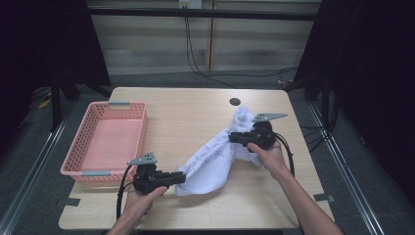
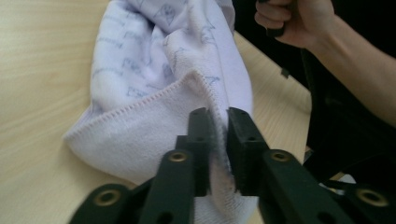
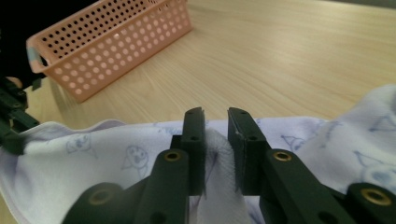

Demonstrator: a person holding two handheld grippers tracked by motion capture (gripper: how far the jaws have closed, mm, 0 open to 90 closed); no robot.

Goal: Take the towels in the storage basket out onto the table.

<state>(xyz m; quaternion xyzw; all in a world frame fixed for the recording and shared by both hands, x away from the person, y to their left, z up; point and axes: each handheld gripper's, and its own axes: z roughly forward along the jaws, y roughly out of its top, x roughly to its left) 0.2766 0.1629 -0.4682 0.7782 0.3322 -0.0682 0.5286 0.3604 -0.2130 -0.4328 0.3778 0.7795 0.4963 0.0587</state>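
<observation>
In the high view, a white printed towel (image 1: 211,164) lay on the wooden table (image 1: 186,117), stretched between two hand-held grippers. The left gripper (image 1: 182,177) sat at the near left end of the cloth and had its corner pinched; the right gripper (image 1: 232,138) sat farther and to the right, gripping the cloth's far part, which bunched up behind it. A pink perforated basket (image 1: 87,134) stood at the left side of the table, well apart from the towel.

In the left gripper view, the left gripper (image 2: 218,122) had its black jaws pressed on a hemmed fold of the towel (image 2: 154,79), with cloth squeezed in the narrow gap. The person's right hand (image 2: 299,18) showed at the far upper right.

In the right gripper view, the right gripper (image 3: 216,121) pinched a gathered ridge of the towel (image 3: 93,158) between its jaws. The basket (image 3: 116,42) stood beyond on the far left, on the table (image 3: 289,51).
</observation>
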